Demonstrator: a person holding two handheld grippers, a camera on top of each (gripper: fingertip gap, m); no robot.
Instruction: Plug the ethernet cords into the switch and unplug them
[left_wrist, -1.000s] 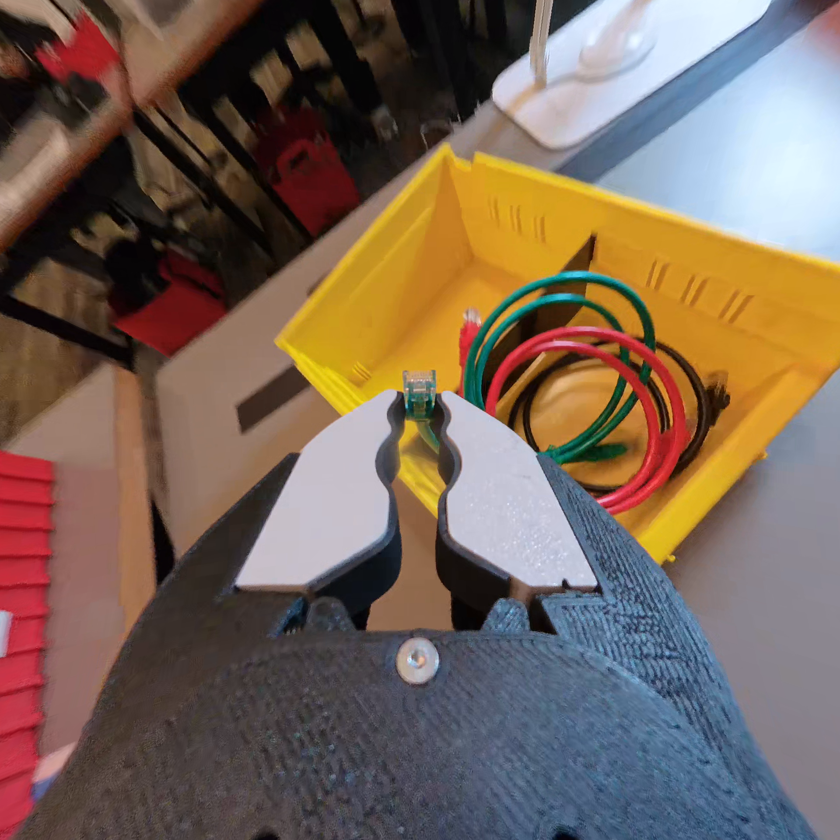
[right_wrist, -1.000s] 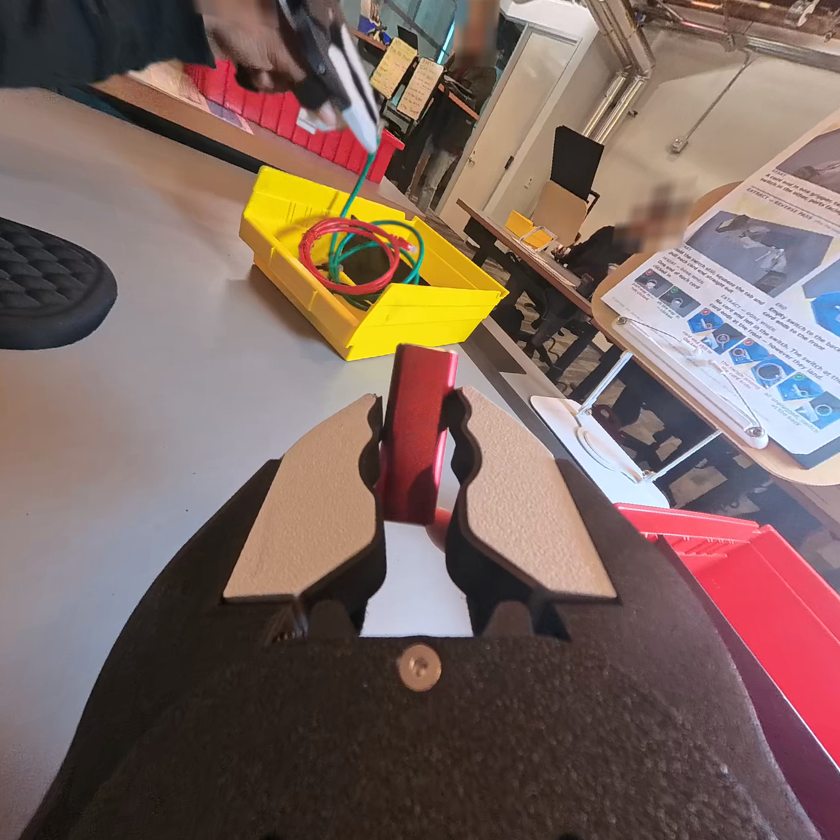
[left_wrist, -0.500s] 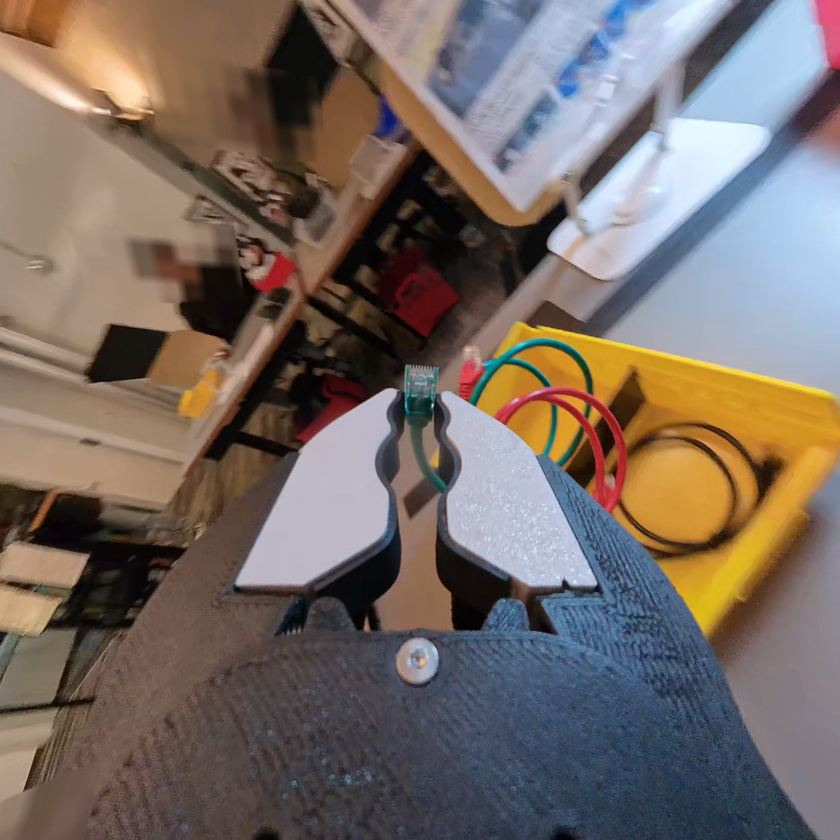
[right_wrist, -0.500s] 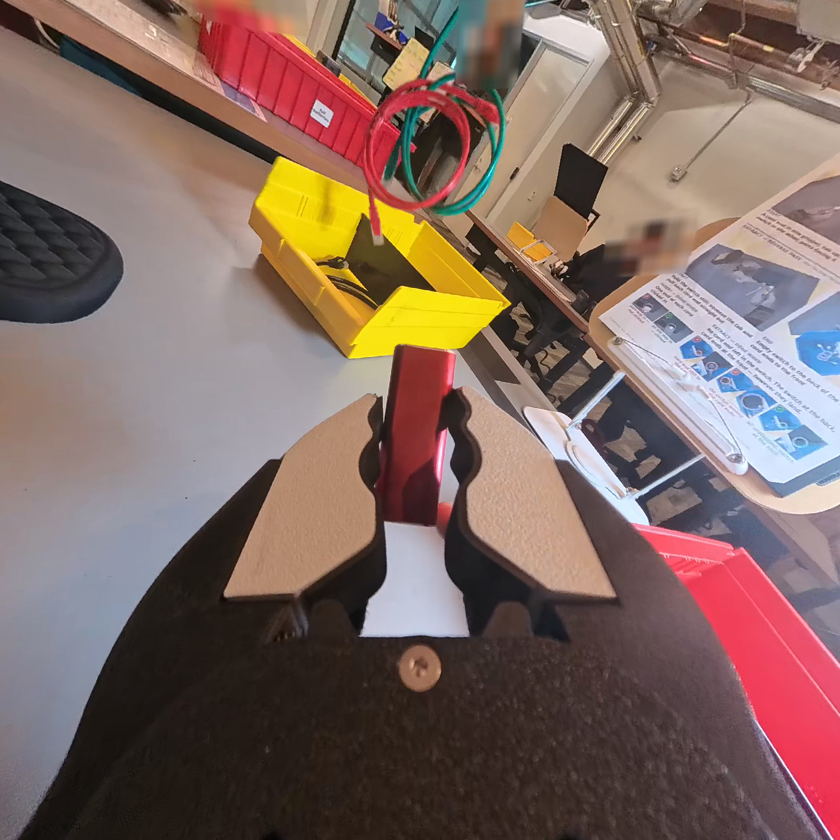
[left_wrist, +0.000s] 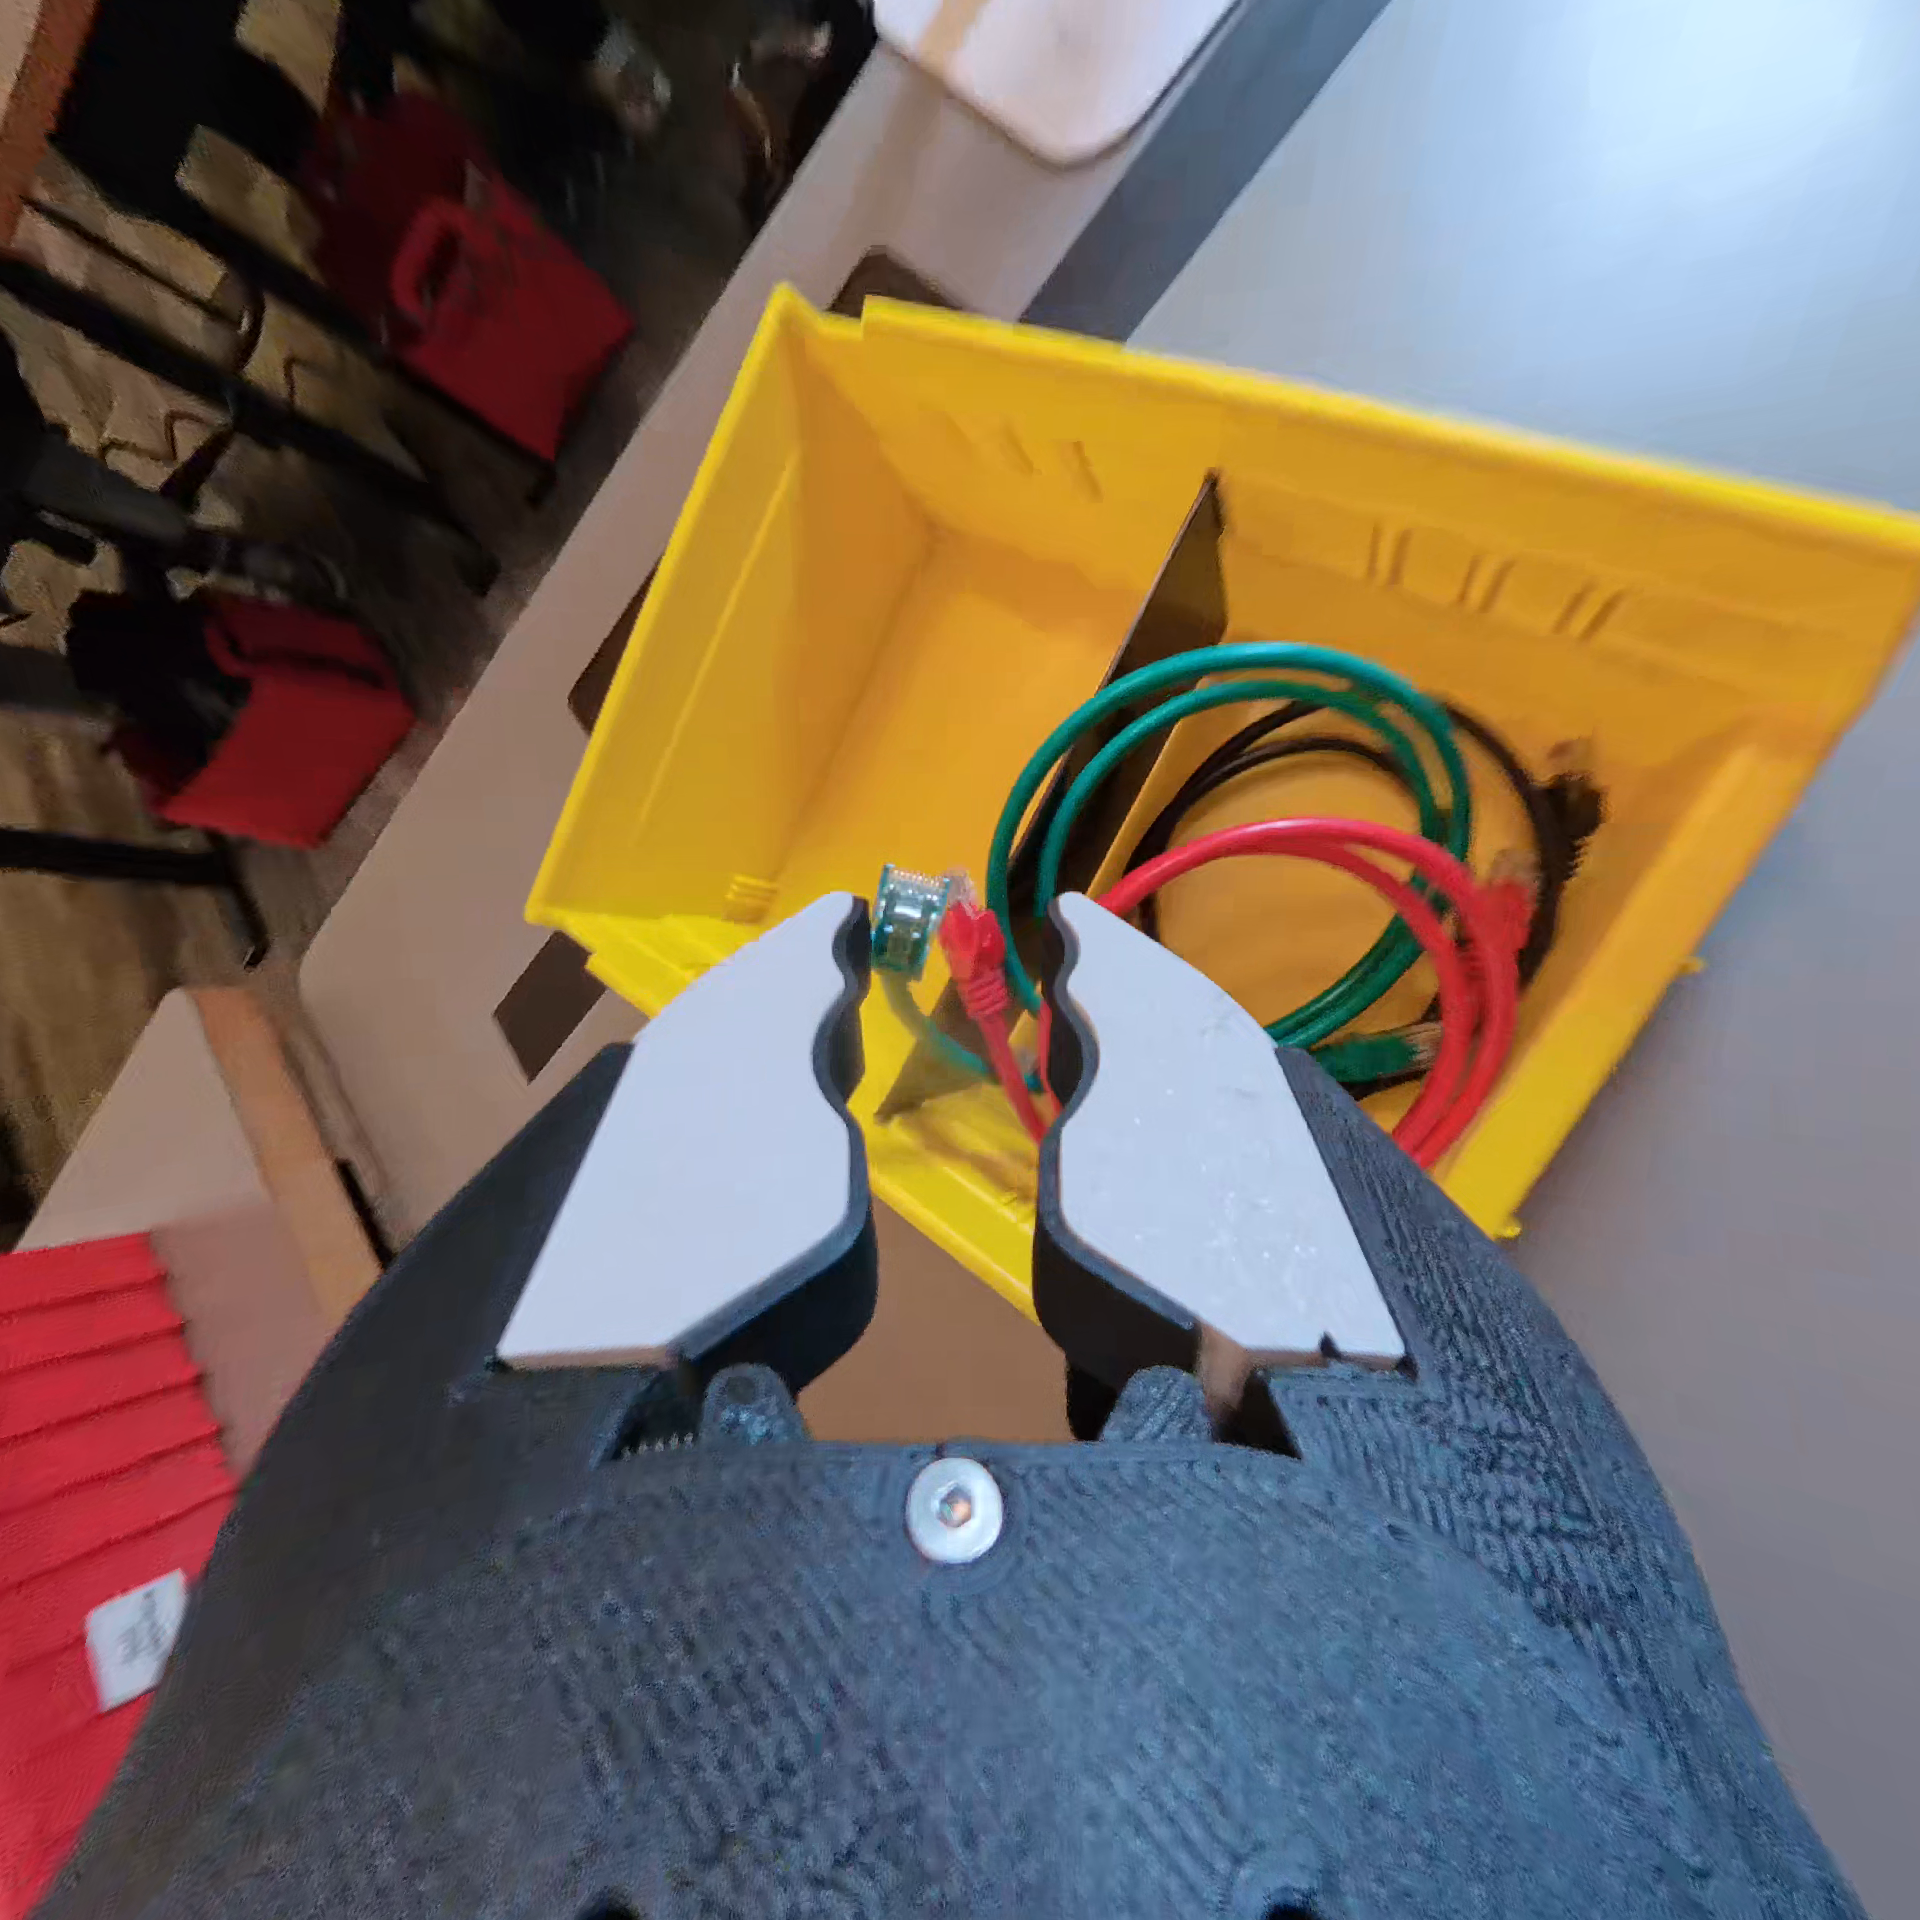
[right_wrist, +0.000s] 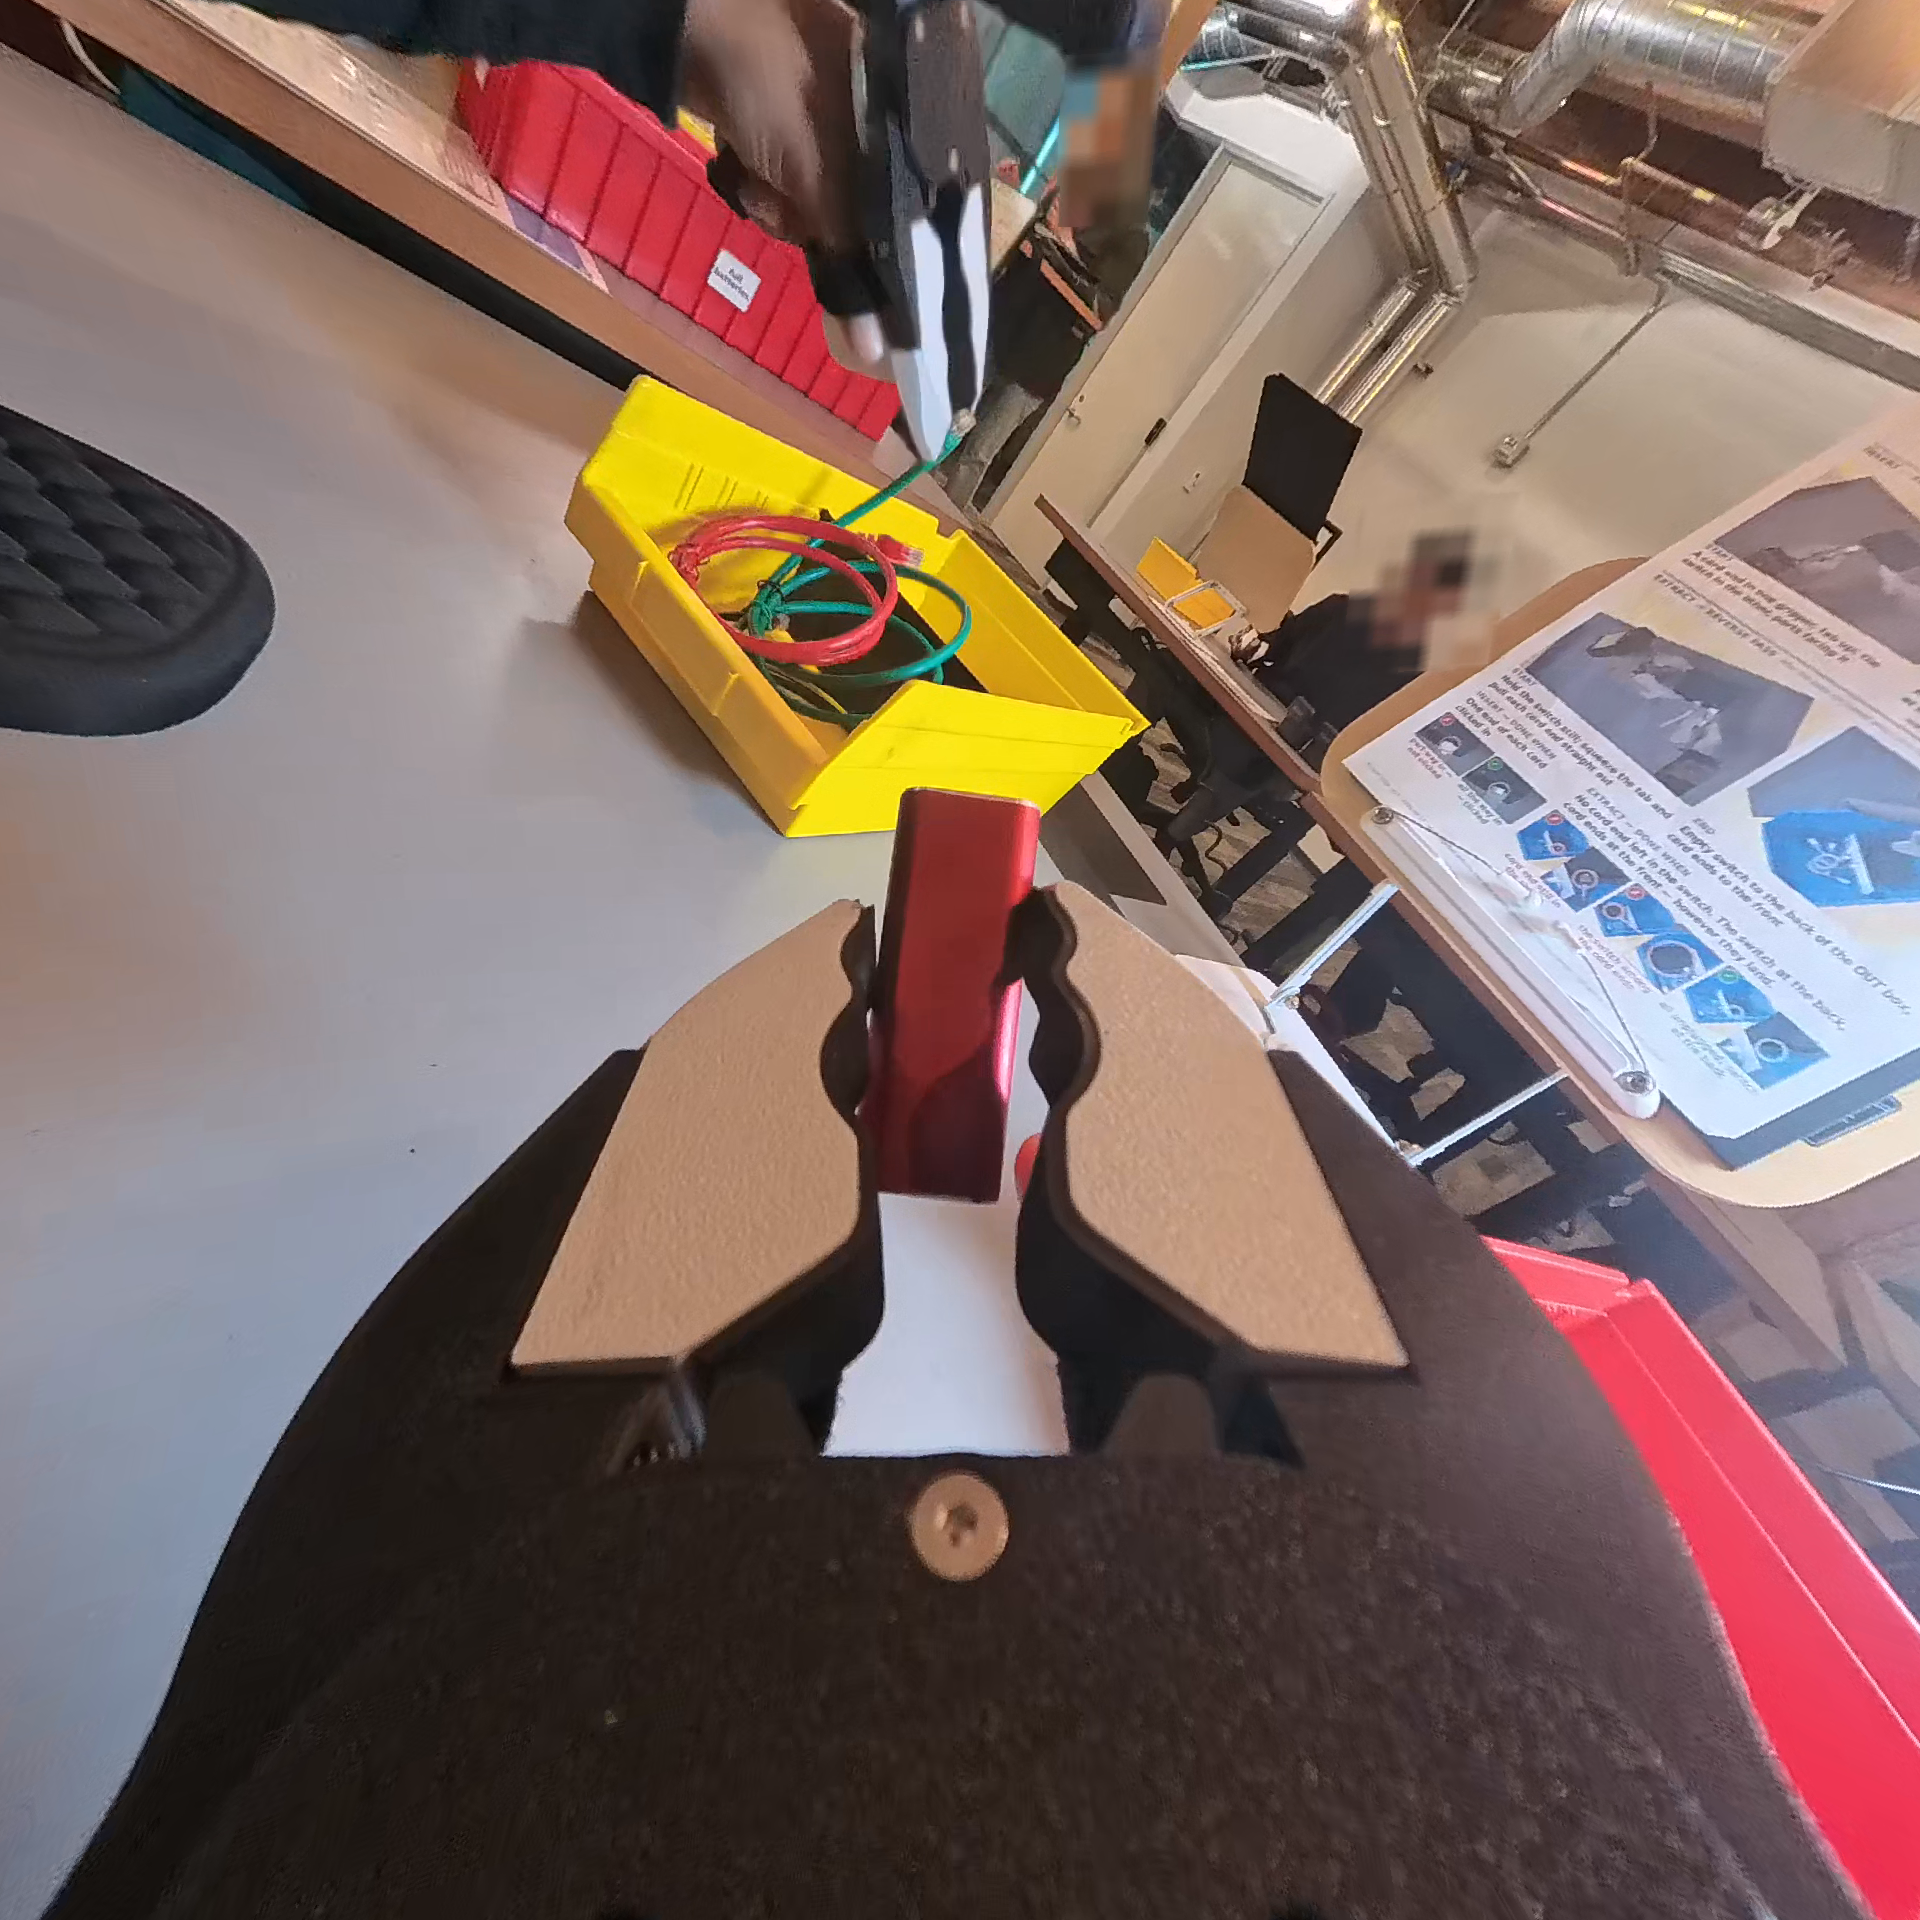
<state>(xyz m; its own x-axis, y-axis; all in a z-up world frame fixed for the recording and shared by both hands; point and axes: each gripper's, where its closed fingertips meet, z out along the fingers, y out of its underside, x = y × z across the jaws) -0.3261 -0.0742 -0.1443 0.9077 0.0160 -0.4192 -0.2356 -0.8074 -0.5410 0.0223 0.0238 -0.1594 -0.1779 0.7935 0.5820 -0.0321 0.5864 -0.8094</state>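
Note:
My left gripper (left_wrist: 956, 909) is open above the near corner of the yellow bin (left_wrist: 935, 416). The green cord's clear plug (left_wrist: 912, 920) sits against the tip of its left finger, and a red plug (left_wrist: 971, 951) shows between the jaws. The green cord (left_wrist: 1247, 665), red cord (left_wrist: 1434, 862) and black cord (left_wrist: 1548, 800) lie coiled in the bin's right compartment. My right gripper (right_wrist: 956, 904) is shut on the red switch (right_wrist: 961, 935), held upright above the grey table. The right wrist view shows the left gripper (right_wrist: 940, 405) over the bin (right_wrist: 935, 758).
A black divider (left_wrist: 1184, 592) splits the bin. A red bin (right_wrist: 1714, 1455) sits at my right, and red bins (right_wrist: 644, 197) line the far bench. An instruction board (right_wrist: 1662, 831) stands on the right. A black pad (right_wrist: 104, 582) lies on the table's left.
The left gripper, which had lifted the green and red cords above the bin, has come back down over it and opened. The coils lie in the bin again. The right gripper barely moved.

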